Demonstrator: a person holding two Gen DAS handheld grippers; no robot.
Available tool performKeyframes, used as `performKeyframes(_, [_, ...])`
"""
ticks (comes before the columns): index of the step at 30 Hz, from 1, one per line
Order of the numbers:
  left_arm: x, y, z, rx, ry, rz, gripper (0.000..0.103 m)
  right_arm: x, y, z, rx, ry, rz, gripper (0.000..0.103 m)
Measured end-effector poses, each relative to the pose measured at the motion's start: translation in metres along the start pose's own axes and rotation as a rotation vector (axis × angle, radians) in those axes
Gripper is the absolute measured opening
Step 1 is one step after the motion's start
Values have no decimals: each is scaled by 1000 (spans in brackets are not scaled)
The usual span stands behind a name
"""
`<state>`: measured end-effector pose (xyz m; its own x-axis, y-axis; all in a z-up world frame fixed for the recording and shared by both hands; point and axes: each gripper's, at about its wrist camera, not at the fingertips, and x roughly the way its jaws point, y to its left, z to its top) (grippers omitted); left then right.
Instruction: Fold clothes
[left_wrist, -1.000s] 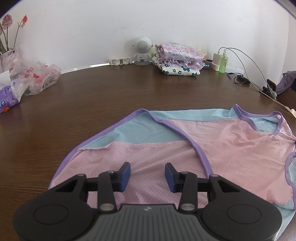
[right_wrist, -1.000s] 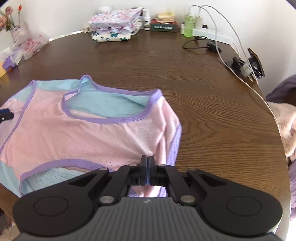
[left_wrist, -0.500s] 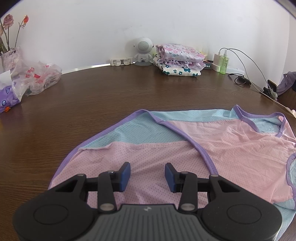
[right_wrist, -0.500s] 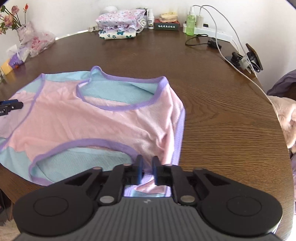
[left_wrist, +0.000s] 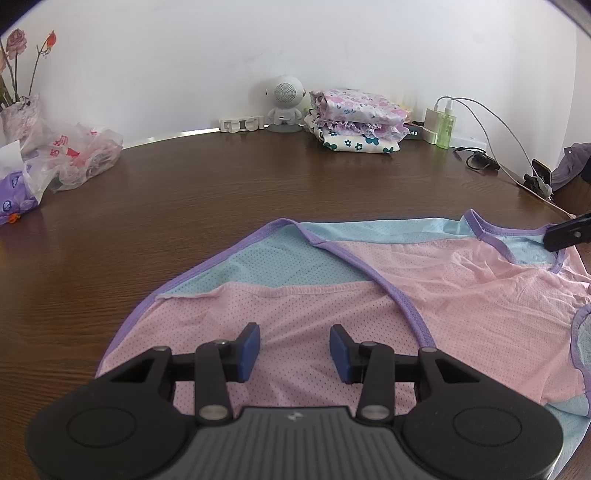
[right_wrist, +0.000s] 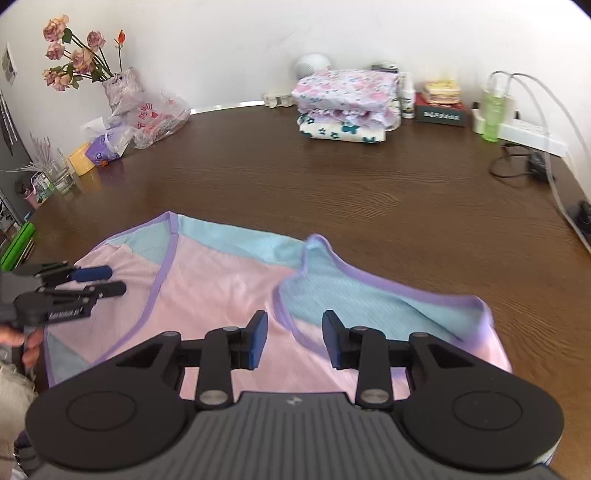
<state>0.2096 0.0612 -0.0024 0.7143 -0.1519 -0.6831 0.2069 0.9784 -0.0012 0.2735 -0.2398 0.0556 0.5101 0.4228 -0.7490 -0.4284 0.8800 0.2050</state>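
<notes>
A pink mesh top (left_wrist: 424, 291) with light blue panels and purple trim lies spread on the brown wooden table (left_wrist: 221, 192). It also shows in the right wrist view (right_wrist: 221, 291). My left gripper (left_wrist: 294, 352) is open and empty, low over the pink hem end. It shows from the side in the right wrist view (right_wrist: 99, 280). My right gripper (right_wrist: 294, 341) is open and empty above the neckline end. Its tip shows at the right edge of the left wrist view (left_wrist: 567, 234).
A stack of folded floral clothes (left_wrist: 354, 125) sits at the back by a white speaker figure (left_wrist: 284, 101). Plastic bags (left_wrist: 70, 155) and a flower vase (right_wrist: 118, 88) stand at the left. A green bottle (right_wrist: 493, 114), power strip and cables (right_wrist: 532, 162) lie at the right.
My right gripper has opened, let go of the top's edge and lifted and swung left over the garment. The left gripper has stayed open and nearly still.
</notes>
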Motion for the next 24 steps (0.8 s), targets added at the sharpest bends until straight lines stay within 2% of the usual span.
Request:
performKeyframes(4, [-1,2,-1,-3,-5,-11,41,44,0,13,50,76,28,32])
performKeyframes(5, [-1,3,-1,-5,-5,-15,41,51,-3,14,60,95,23,29])
performKeyframes(6, [-1,3,-1,-7,-5,-18,41,57,-6,14,70,112,19,6])
performKeyframes(7, [0,3,0,-8,-5,-21,41,59,-11,14,88,114,15,1])
performKeyframes(11, [0,3,-1,5,-12,-18,41,54,-19,12,91,89,4,2])
performKeyframes(14, [0,5,-2,0,-14,-23,41,32,-24,10,104,51,27,19])
performKeyframes(15, [0,5,-2,-2,-15,-26,41,21,-25,8,92,30,23,29])
performKeyframes(16, [0,6,-2,-5,-16,-28,41,12,-27,4,70,15,-8,31])
performKeyframes(21, [0,5,-2,-3,-19,-25,41,6,-48,-19,11,73,-143,31])
performKeyframes(24, [-1,3,-2,-7,-19,-17,41,11,-55,-30,-22,68,-131,31])
